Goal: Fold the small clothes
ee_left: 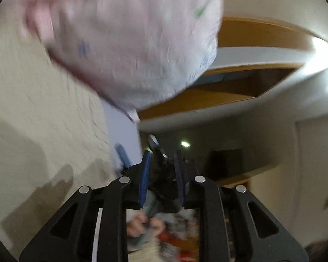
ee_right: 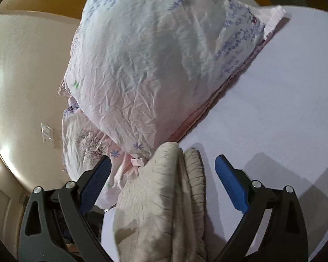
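A beige crinkled garment lies bunched on the white table, between the fingers of my right gripper, which is open wide around it without touching. In the left wrist view the same beige cloth fills the left side, blurred. My left gripper is open with a narrow gap and holds nothing; through the gap I see the other gripper and a hand.
A large pillow in a floral white-and-pink case lies on the table just beyond the beige garment; it also shows blurred in the left wrist view. Beige walls and wooden trim lie behind.
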Demonstrator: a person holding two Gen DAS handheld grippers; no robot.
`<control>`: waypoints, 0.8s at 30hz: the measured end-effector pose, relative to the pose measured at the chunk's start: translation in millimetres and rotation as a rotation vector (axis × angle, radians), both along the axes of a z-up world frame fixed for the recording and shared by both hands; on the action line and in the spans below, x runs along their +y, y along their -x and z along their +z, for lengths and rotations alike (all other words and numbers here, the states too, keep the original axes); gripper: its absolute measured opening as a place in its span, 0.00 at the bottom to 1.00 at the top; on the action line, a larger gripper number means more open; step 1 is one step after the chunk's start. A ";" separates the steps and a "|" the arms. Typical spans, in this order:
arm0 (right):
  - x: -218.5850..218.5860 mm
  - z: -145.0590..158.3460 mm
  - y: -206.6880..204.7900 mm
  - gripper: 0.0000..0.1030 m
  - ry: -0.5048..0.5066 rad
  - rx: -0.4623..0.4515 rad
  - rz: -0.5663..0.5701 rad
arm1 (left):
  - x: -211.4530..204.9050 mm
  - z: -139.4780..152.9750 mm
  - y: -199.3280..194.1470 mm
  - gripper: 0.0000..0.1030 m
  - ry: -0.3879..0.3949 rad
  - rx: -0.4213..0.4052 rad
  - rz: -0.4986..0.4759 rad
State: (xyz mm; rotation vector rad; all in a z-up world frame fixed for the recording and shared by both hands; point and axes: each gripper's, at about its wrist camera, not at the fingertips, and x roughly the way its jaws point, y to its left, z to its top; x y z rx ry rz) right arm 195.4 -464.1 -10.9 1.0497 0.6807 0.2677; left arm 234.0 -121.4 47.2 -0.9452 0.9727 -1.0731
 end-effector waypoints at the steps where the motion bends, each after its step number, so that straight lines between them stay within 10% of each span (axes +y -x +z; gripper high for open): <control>1: -2.1 -1.7 -1.5 0.94 -0.014 0.012 0.019 | 13.8 5.3 1.0 0.23 -0.047 -0.030 0.038; 7: 9.1 -9.9 -19.7 0.95 -0.005 0.177 0.187 | 85.9 -4.9 17.5 0.38 -0.507 -0.086 0.224; 17: 62.6 -12.2 -41.9 0.95 0.206 0.348 0.401 | 63.8 -42.1 23.1 0.65 -0.624 -0.093 0.209; 24: 65.3 -23.6 -21.0 0.37 0.103 0.324 0.390 | 54.6 -58.0 19.5 0.60 -0.533 -0.054 0.194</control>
